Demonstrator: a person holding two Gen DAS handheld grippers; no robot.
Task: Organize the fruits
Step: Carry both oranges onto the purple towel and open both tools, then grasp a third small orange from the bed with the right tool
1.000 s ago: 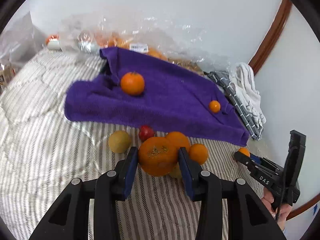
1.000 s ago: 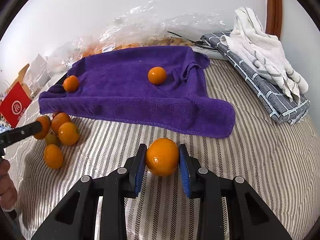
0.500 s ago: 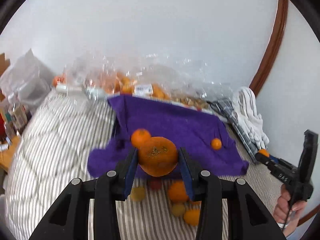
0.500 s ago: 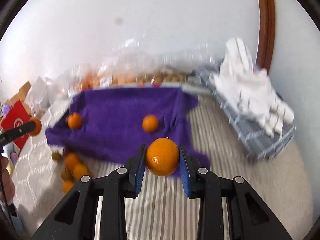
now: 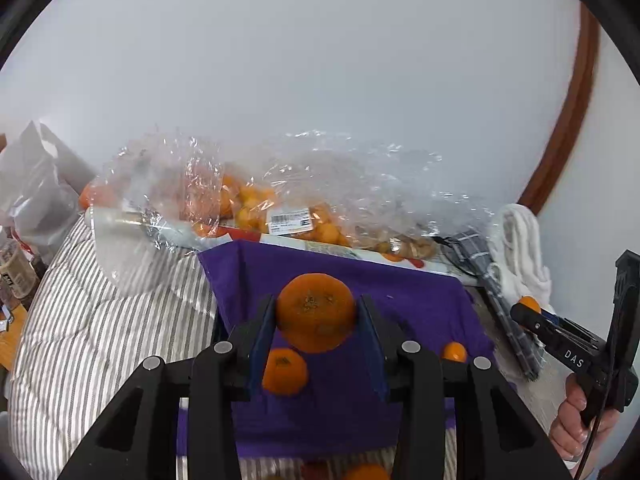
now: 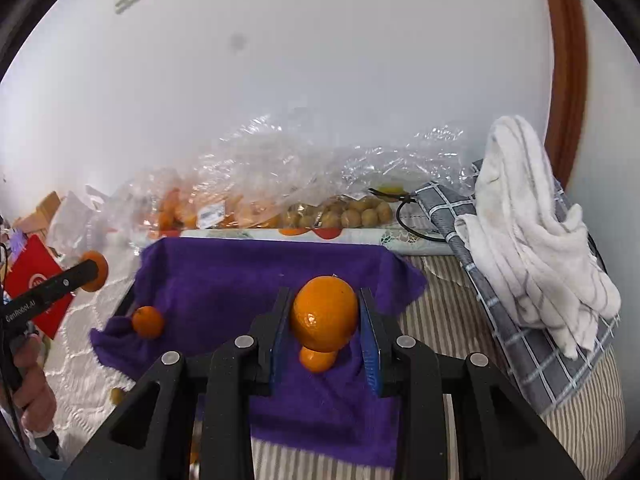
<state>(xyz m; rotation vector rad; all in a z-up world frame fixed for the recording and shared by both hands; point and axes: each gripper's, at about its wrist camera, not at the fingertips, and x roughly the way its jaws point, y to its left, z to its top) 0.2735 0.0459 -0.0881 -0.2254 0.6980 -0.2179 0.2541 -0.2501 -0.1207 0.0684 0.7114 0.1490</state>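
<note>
Both tongs have risen from the bed to above the purple towel. Left tongs clamp a large orange; right tongs clamp a smaller orange.

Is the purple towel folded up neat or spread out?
Spread out. The purple towel lies open across the striped bed, a bit rumpled at its edges, with two small oranges resting on it.

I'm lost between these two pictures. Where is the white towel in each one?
Left wrist view: the white towel lies at the right edge, small, on the grey checked cloth beside the brown door frame.
Right wrist view: the white towel is large at upper right, draped over the same checked cloth.
Shared landmark: the purple towel at the centre of both.
</note>
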